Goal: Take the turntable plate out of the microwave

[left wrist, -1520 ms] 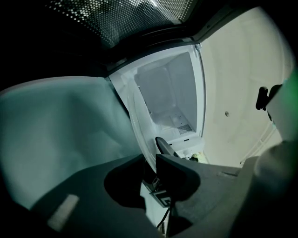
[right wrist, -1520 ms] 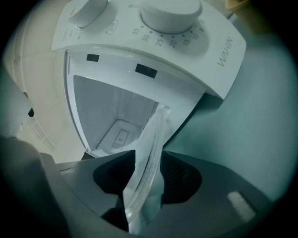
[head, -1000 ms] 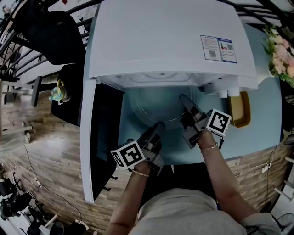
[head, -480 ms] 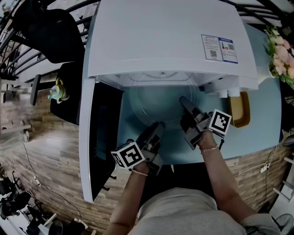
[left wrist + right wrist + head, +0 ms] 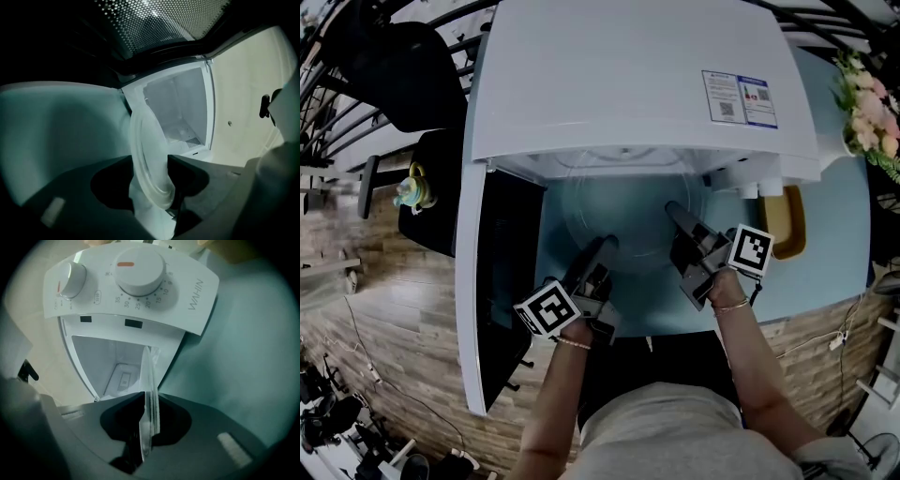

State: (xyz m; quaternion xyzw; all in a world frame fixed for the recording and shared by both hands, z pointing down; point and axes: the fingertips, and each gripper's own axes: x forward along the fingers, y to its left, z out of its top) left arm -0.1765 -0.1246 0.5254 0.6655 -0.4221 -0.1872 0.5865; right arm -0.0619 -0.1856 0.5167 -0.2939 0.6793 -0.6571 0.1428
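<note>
The clear glass turntable plate [image 5: 619, 220] lies level at the mouth of the white microwave [image 5: 637, 84], half over the blue table. My left gripper [image 5: 602, 247] is shut on its near-left rim, and my right gripper [image 5: 675, 210] is shut on its right rim. In the left gripper view the plate [image 5: 147, 154] stands edge-on between the dark jaws of the left gripper [image 5: 150, 177], with the lit cavity [image 5: 180, 112] behind. The right gripper view shows the thin plate edge [image 5: 151, 390] pinched in the right gripper [image 5: 146, 427], below the control panel [image 5: 136, 287].
The microwave door [image 5: 502, 281] hangs open to the left, close to my left gripper. A yellow-brown dish [image 5: 787, 223] lies on the blue table [image 5: 834, 253] at the right, flowers [image 5: 874, 103] beyond it. A teapot [image 5: 411, 186] sits on a dark stool at far left.
My left gripper has shifted left and a little forward along the plate's rim. The right gripper has barely moved. More of the plate shows outside the cavity.
</note>
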